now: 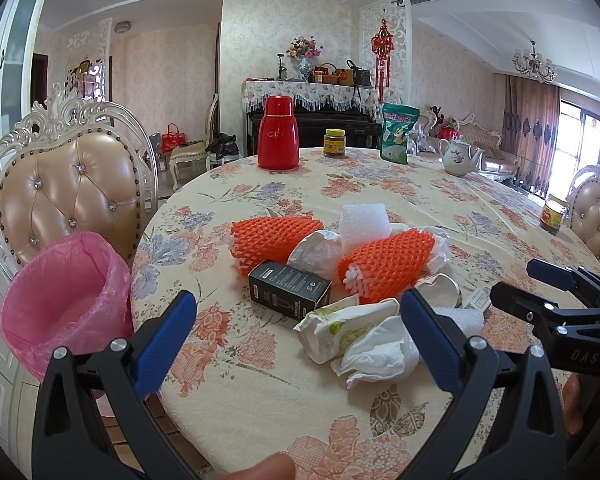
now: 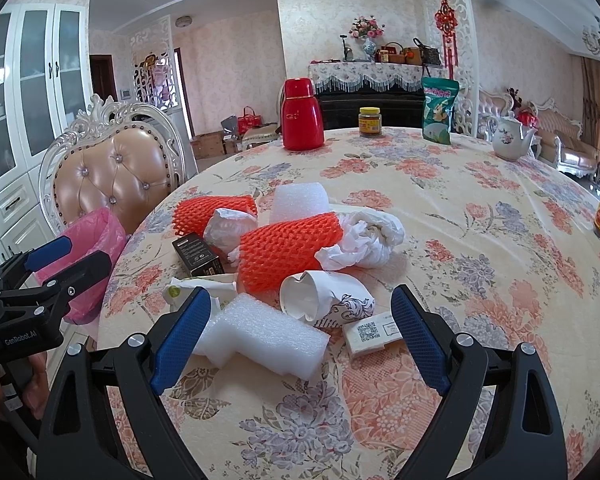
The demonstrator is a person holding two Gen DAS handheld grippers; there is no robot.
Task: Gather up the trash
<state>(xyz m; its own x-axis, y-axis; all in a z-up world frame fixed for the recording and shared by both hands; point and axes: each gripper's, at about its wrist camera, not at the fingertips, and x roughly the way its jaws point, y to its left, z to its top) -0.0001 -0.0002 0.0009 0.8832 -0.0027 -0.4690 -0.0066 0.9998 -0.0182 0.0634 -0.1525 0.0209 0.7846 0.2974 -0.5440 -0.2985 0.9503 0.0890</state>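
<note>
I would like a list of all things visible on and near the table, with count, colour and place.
foam net sleeves: 2, orange, in the pile
foam pieces: 2, white, front and back of pile
crumpled paper and tissue: several, white, in pile
paper cup: 1, white, lying on its side
small box: 1, black, left of pile
QR-code box: 1, white, front right
bin with bag: 1, pink, beside table
thermos: 1, red, far edge
jars: 2, yellow-lidded, far and right edges
snack bag: 1, green, far edge
teapot: 1, white, far right
chairs: 2, beige
left gripper: open
right gripper: open
</note>
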